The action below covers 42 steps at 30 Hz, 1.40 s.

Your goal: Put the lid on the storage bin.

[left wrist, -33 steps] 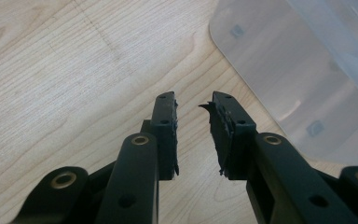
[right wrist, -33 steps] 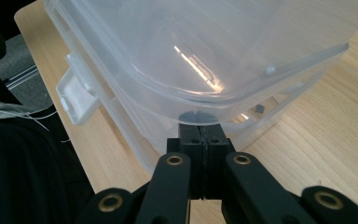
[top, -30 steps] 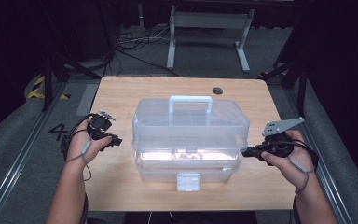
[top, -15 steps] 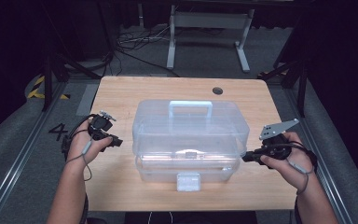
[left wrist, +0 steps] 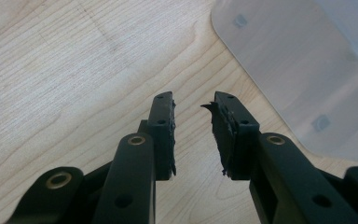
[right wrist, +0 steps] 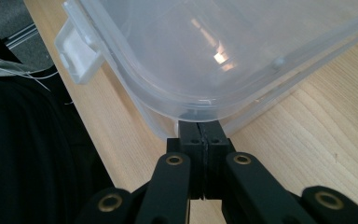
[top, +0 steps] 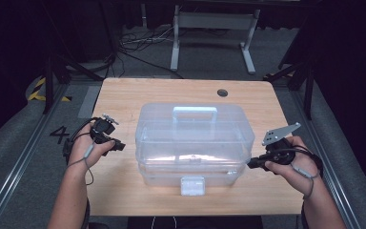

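Sitting mid-table (top: 124,95): clear plastic box (top: 194,138), lid down, white front latch (top: 192,185) facing the person. Pressing shut right hand-held gripper (right wrist: 203,128) under the lid's corner lip, seemingly for prying the lid upward. Waiting just beside the box's other end, left hand-held gripper (left wrist: 193,105) narrowly parted, holding nothing, probably for steadying.

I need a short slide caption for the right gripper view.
Shut right gripper tucked under the clear plastic box lid's corner on the wooden table.

Left tool (left wrist: 193,109) parted, empty, beside clear box (left wrist: 307,70).
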{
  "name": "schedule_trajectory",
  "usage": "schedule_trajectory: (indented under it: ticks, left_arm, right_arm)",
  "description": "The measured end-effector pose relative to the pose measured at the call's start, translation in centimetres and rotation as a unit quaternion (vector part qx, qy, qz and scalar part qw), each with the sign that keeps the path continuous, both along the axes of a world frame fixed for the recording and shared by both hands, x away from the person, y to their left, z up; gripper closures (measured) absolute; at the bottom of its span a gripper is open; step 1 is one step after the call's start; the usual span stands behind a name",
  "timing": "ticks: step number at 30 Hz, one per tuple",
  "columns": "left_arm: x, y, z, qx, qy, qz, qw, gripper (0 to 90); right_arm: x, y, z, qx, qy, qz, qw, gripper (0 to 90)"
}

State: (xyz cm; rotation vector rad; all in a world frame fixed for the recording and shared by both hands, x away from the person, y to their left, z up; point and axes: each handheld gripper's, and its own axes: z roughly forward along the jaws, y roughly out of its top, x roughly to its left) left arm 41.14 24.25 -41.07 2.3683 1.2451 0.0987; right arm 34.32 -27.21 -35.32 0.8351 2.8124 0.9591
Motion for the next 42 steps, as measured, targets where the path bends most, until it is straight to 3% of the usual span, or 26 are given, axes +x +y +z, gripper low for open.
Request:
schedule_trajectory:
  ticks: [21,42]
  left_arm:
    - [0.0,0.0,-0.2,0.003,0.004,-0.004,1.0,68.1]
    - [-0.1,0.0,-0.3,0.002,0.008,-0.002,1.0,68.0]
  right_arm:
    - [-0.1,0.6,-0.6,-0.034,0.019,0.019,0.9991,90.0]
    - [-0.1,1.0,-1.3,-0.053,0.032,0.03,0.9976,90.0]
